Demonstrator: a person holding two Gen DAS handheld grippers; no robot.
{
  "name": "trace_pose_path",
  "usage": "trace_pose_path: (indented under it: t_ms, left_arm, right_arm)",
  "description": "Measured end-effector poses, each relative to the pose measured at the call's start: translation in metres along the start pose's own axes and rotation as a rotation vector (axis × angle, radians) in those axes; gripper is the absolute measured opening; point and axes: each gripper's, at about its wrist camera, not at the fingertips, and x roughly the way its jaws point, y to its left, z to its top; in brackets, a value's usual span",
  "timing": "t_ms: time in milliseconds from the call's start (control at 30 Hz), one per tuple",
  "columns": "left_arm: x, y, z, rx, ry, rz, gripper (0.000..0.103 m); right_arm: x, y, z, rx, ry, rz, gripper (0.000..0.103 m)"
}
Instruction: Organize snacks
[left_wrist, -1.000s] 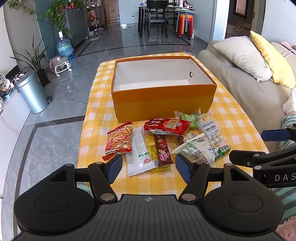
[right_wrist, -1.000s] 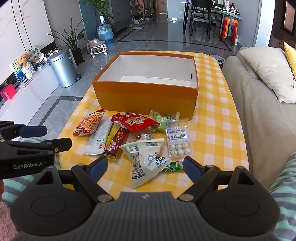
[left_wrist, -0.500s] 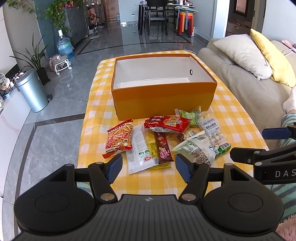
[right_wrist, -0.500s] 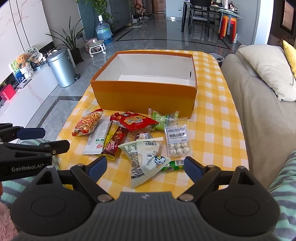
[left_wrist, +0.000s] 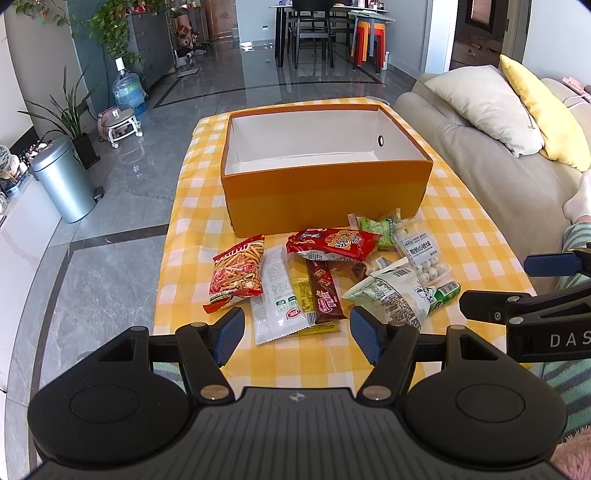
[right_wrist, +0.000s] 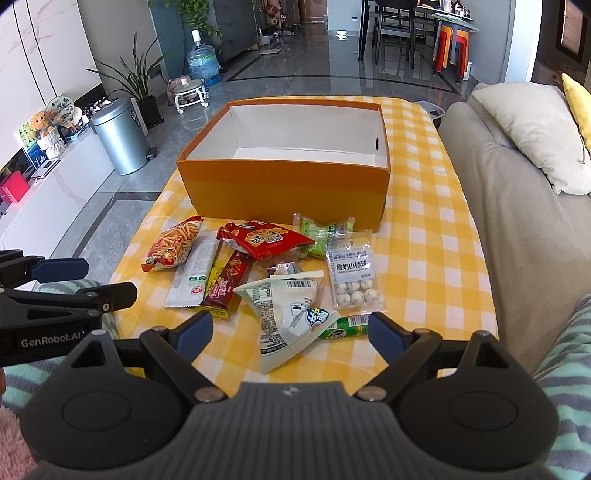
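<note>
A heap of snack packets lies on the near half of the table (left_wrist: 476, 236), just in front of the orange box (left_wrist: 325, 192), whose white interior holds nothing visible. From left to right: a red packet of stick crisps (left_wrist: 238, 275), a long white sachet (left_wrist: 279, 295), a brown bar wrapper (left_wrist: 325, 291) over a yellow one, a red pillow bag (left_wrist: 332, 243) resting across the others, green sweets (right_wrist: 321, 234) nearest the box, a clear pouch of white balls (right_wrist: 352, 273), a pale triangular bag (right_wrist: 288, 314) at the near edge, and a green tube (right_wrist: 343, 326) partly beneath it. By appearance all are light, soft and crinkly; the film probably slides easily, and the crisps are likely to crush under a hard squeeze. The flat sealed ends or a pinch across the puffed middle seem the safest places to take hold; the overlapping pieces are best lifted from the top of the heap first. The left gripper (left_wrist: 297, 330) hangs released above the near table edge, its jaws wide apart with nothing between them, framing the white sachet and bar wrappers. The right gripper (right_wrist: 290, 330), likewise released and empty, is poised over the triangular bag. No packet appears to be in the box yet. A yellow checked cloth covers the table; a sofa (left_wrist: 480, 155) with cushions stands to the right, a metal bin (left_wrist: 62, 184) on the floor to the left.
</note>
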Motion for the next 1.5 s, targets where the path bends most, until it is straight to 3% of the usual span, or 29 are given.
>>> trace_pose_path:
  t_ms: [1033,1500]
  left_arm:
    - [0.002,0.0,-0.001,-0.004,0.006,-0.002,0.077]
    - [0.018,0.01,0.01,-0.019,0.012,-0.055,0.072]
  right_arm:
    - [0.0,-0.001,0.0,0.001,0.001,0.0,0.09]
    - [0.012,-0.008,0.006,0.028,0.009,0.014,0.085]
